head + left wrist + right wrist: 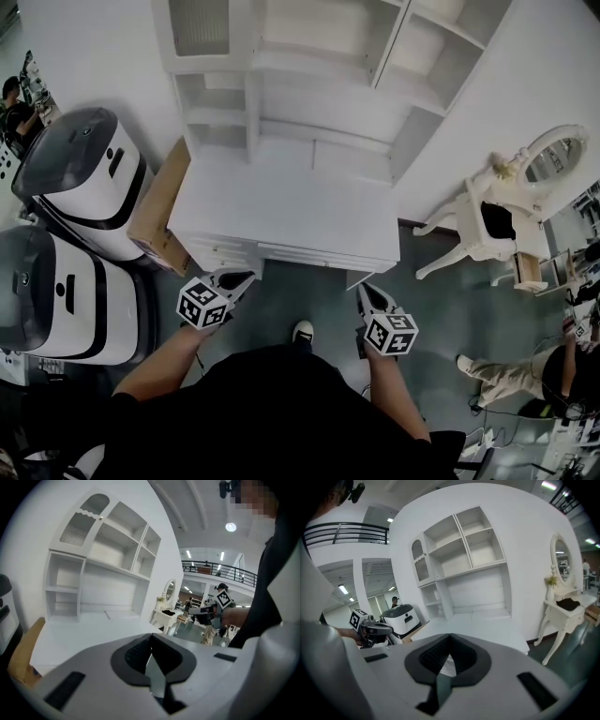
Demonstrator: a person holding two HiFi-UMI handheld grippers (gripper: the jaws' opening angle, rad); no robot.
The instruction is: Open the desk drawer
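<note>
A person stands at a white counter (281,211) with a claw in each hand, both held low and just short of its front edge. We see the left claw (242,277) by the counter's left front corner and the right claw (367,292) off its right front corner, both over the dark floor (281,314). The left gripper view shows that claw's two jaws closed tip to tip with nothing between them. The right gripper view shows the same, jaws together and empty. The desk drawer (314,254) sits shut under the counter's front edge, between the two claws in the head view, and neither claw has hold of it. Behind the counter's top rises a white shelf unit (309,84) of open compartments, set against a white wall. A cardboard box (157,214) leans at the counter's left side. Beyond it we see a white machine (84,192) with a dark lid and, nearer us, a second machine (80,300) of the same kind. To the right, near the wall, stands a small white dressing table (469,234) with an oval mirror (553,159). A white shoe (302,330) of the person shows on the floor between the two arms. At the lower right of the head view, another person (525,375) sits low on the floor.
</note>
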